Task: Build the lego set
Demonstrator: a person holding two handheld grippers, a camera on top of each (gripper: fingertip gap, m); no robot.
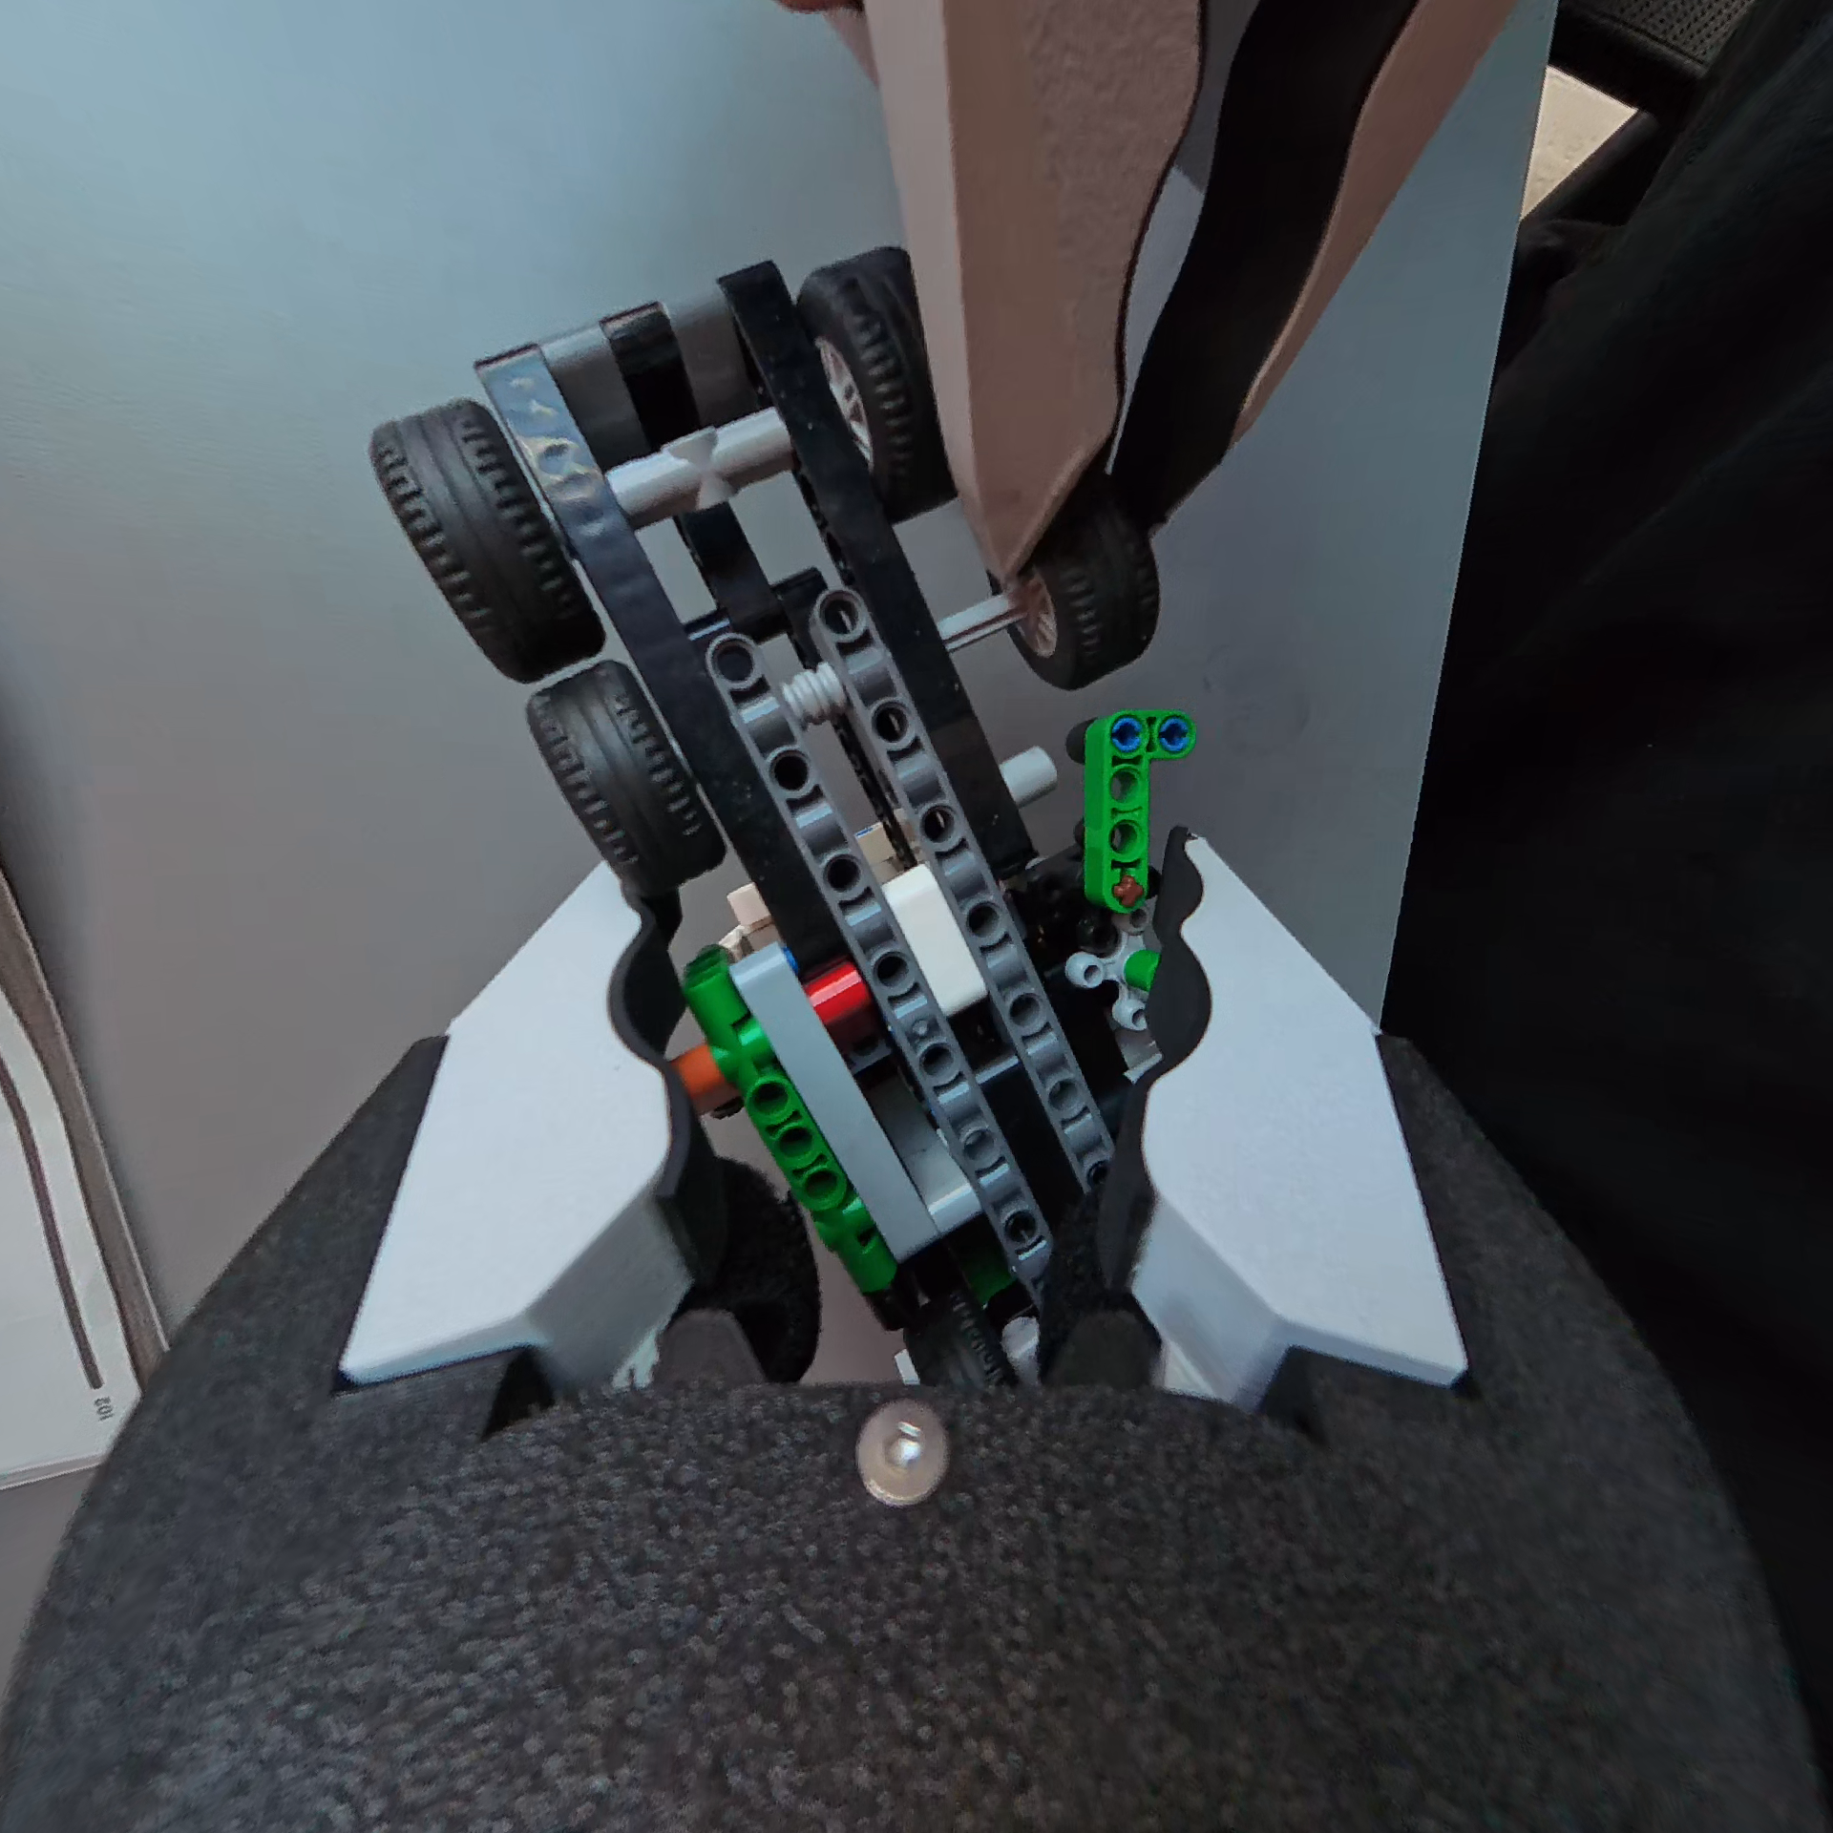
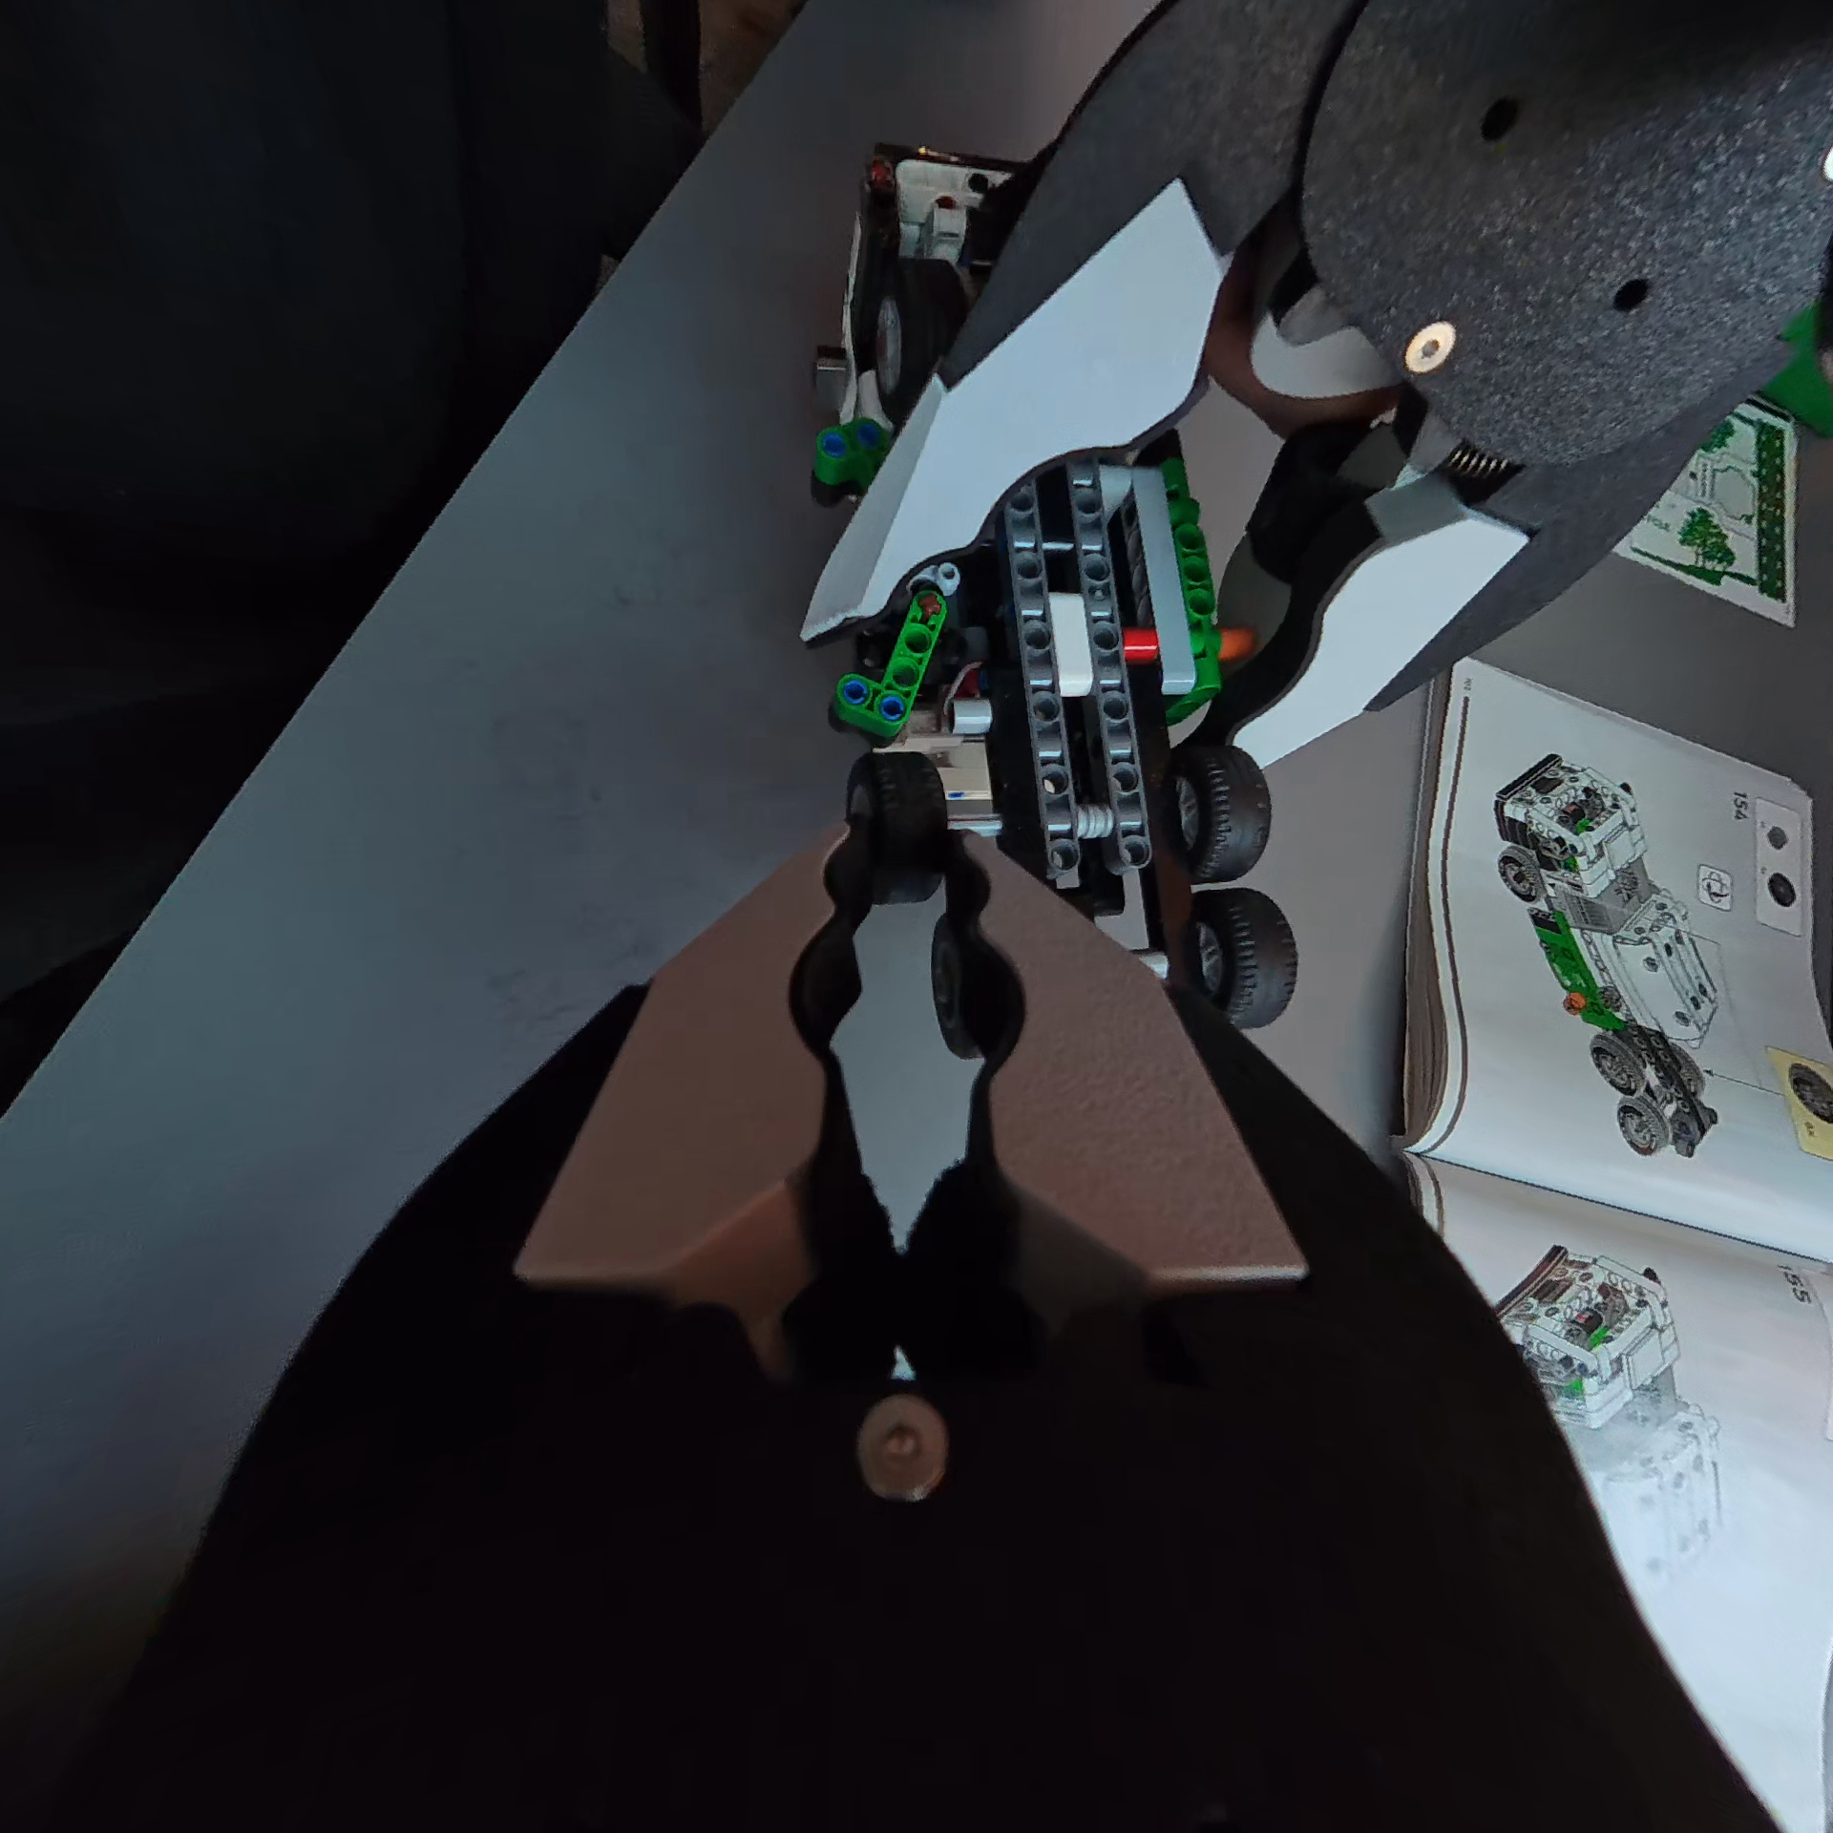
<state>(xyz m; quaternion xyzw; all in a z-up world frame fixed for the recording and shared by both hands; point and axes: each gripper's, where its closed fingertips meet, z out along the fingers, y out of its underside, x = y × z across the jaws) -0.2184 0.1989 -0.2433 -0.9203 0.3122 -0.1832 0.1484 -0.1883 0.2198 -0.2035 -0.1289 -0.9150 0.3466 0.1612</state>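
lego truck chassis point(image 1: 873, 942) sits underside-up, lifted clear of the grey table point(image 2: 446, 694), clamped at its cab end between the pads of the left gripper point(image 1: 908, 992). the right gripper point(image 2: 898, 893) is pinched narrow on a loose black wheel point(image 2: 898, 828) at the tip of its grey axle point(image 1: 977, 627). the chassis looks light and stiff along its grey beams point(image 1: 893, 952), yet pinned joints may pop under side load, so the frame is the safer hold and the wheel should be pushed straight along the axle. an open instruction booklet point(image 2: 1547, 992) lies beside it.
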